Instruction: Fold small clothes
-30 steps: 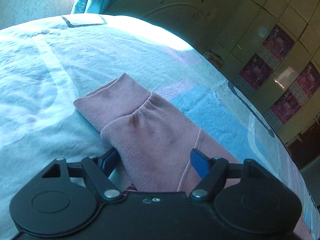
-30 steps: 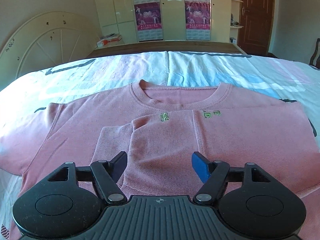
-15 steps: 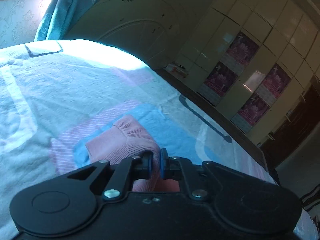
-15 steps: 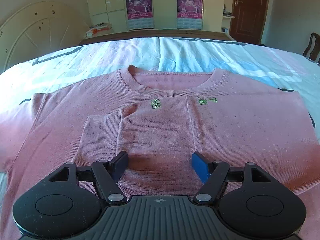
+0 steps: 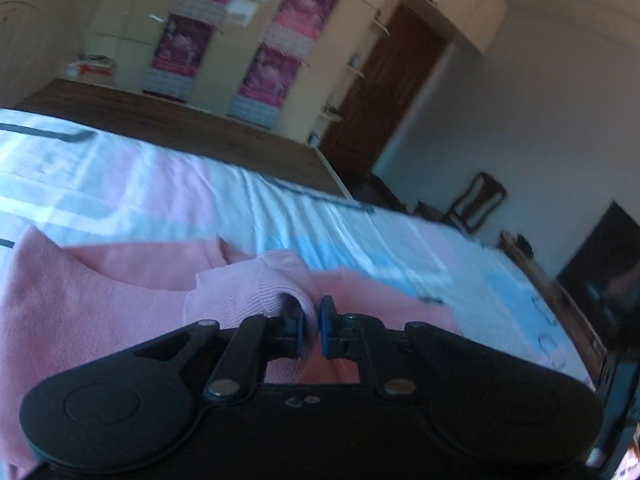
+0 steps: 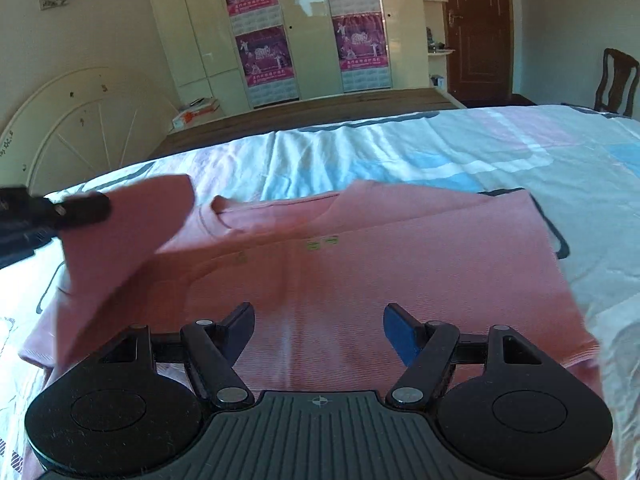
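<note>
A pink sweatshirt (image 6: 400,264) lies flat on the bed, neckline toward the far side. My left gripper (image 5: 310,330) is shut on the sweatshirt's left sleeve (image 5: 256,288) near the ribbed cuff and holds it lifted. In the right wrist view the left gripper (image 6: 86,210) shows at the left edge, with the raised sleeve (image 6: 132,240) hanging from it over the shirt's left side. My right gripper (image 6: 319,326) is open and empty, low over the shirt's hem.
The bed (image 6: 460,152) has a white, blue and pink patterned sheet. A rounded white headboard (image 6: 80,124) stands at the left. A wardrobe with posters (image 6: 304,28), a brown door (image 6: 474,28) and a wooden chair (image 6: 616,80) stand beyond the bed.
My left gripper closed on the sleeve, lifted it and swung it in over the shirt's body. My right gripper stayed open and rose a little, tilting upward over the hem.
</note>
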Action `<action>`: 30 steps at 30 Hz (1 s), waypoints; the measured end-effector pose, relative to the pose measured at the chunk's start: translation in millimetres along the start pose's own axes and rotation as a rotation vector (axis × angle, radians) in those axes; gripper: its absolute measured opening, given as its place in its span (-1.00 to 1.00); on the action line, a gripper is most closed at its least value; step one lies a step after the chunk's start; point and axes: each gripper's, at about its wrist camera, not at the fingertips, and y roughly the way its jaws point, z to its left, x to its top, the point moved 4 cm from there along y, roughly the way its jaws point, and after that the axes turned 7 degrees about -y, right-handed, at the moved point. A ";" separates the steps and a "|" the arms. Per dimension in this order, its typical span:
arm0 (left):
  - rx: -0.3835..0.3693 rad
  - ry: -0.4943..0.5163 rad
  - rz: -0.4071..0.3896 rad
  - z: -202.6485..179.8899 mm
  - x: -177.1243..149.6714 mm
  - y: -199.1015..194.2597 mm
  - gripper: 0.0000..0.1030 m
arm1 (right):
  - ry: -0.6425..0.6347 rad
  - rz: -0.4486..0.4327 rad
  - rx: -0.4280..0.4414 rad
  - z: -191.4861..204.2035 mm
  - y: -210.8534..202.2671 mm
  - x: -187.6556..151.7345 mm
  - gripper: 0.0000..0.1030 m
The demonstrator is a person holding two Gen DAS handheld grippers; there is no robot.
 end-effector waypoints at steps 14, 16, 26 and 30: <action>0.274 0.089 0.025 32.2 -43.6 -33.3 0.53 | -0.078 -0.008 0.137 19.1 -9.3 -5.8 0.38; 0.363 0.090 0.017 56.0 -44.1 -47.9 0.52 | -0.143 0.003 0.149 38.3 0.8 -7.4 0.38; 0.617 0.129 0.025 119.6 -72.6 -87.5 0.43 | -0.349 0.051 0.096 91.1 51.7 -9.7 -0.42; 0.628 0.157 0.003 123.6 -71.4 -78.9 0.20 | -0.273 0.039 0.098 79.7 49.6 -2.5 -0.76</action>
